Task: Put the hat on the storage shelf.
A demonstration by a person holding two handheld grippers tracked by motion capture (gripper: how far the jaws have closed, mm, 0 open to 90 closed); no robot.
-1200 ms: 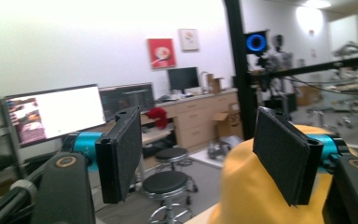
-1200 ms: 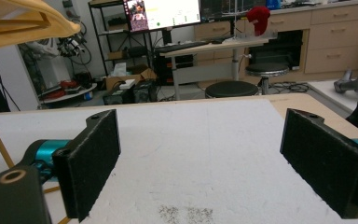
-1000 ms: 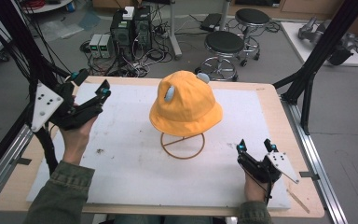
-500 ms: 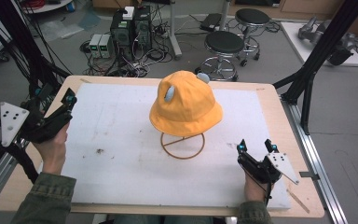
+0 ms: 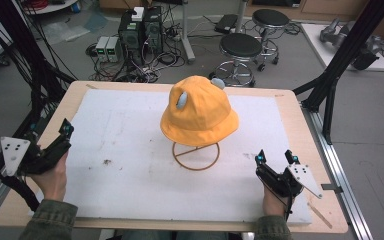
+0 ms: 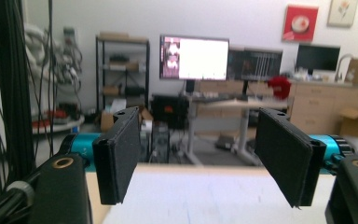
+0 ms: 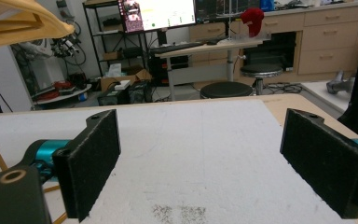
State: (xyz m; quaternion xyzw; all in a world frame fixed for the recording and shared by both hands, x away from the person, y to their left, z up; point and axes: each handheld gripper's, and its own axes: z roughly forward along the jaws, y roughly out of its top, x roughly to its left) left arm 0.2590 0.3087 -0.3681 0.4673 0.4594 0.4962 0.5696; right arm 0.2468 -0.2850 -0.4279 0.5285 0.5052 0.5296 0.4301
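While both tools sit well apart from the yellow bucket hat [image 5: 199, 111], the sound approach, in my judgement, is to close in from both sides and take the brim evenly. High view: hat rests on a wire stand [image 5: 196, 155] mid-table, crown rounded, grey ear patches; left gripper [image 5: 66, 131] at the left edge, right gripper [image 5: 275, 158] near the front right. Left gripper view: jaws spread wide, empty. Right gripper view: jaws wide apart, holding nothing; hat brim at upper left.
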